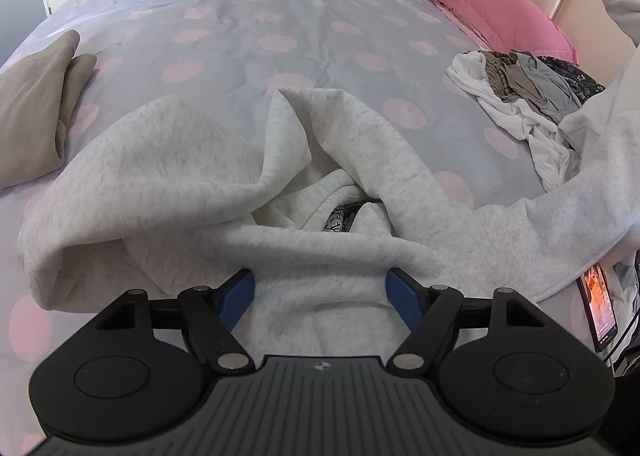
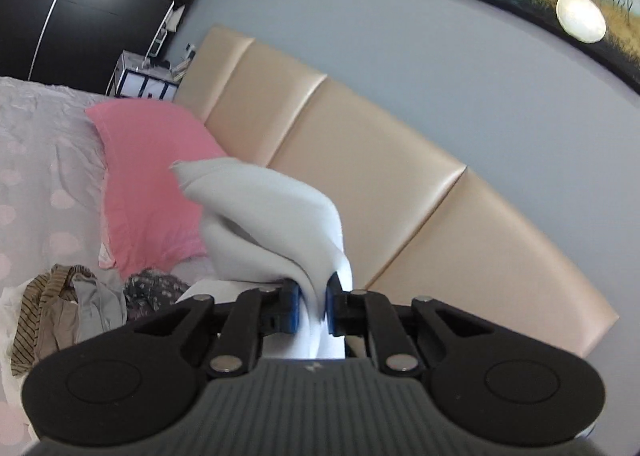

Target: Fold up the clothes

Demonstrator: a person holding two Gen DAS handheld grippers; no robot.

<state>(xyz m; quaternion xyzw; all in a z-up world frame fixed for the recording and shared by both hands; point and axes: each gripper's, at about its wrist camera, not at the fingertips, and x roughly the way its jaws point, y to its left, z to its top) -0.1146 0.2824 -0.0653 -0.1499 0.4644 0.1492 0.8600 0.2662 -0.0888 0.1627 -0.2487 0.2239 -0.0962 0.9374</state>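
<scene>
The left tool (image 1: 320,296) sits low over the near edge of the bed (image 1: 248,35), its blue pads (image 1: 236,300) spread wide, released, with a rumpled fold of the pale grey sweatshirt (image 1: 192,175) lying between them but not pinched. That sweatshirt sprawls across the near half of the spotted bedcover, one part trailing off to the right. Up on the right, the right tool (image 2: 312,308) is clenched on a bunch of the pale fabric (image 2: 272,223), lifted clear in front of the beige headboard (image 2: 360,175). Far right on the bed, a heap of unfolded clothes (image 1: 528,91) waits beside the pink pillow (image 1: 480,3). A tan folded item (image 1: 32,107) rests at the left edge. A lit phone (image 1: 600,304) lies at the near right.
</scene>
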